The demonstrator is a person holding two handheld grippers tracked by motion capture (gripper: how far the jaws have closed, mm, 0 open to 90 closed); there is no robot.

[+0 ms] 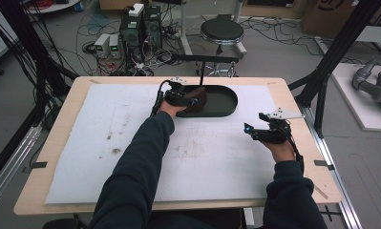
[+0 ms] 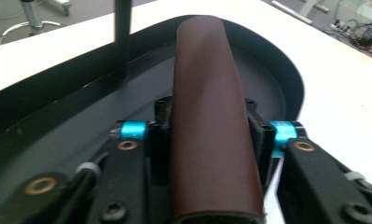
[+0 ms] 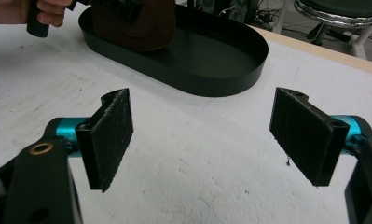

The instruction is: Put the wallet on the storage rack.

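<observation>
Placement nearly done: the left gripper (image 1: 185,97) has the brown case (image 2: 211,121) down inside the black oval tray (image 3: 230,70) at the tray's left end, jaws flanking its sides, though whether the pads press or have let go I can't tell. Letting go and pulling clear look like what's left, while the right gripper (image 3: 200,135) hangs wide and empty over the white mat (image 1: 131,143). The case's long axis runs straight out from the jaws, pointing along the tray toward its far rim.

— What have I got in my left tongs?
— A dark brown leather case (image 2: 211,121), long and rounded, smooth. It lies lengthwise up the frame's centre, over the near end of the black oval tray (image 1: 226,102).
</observation>
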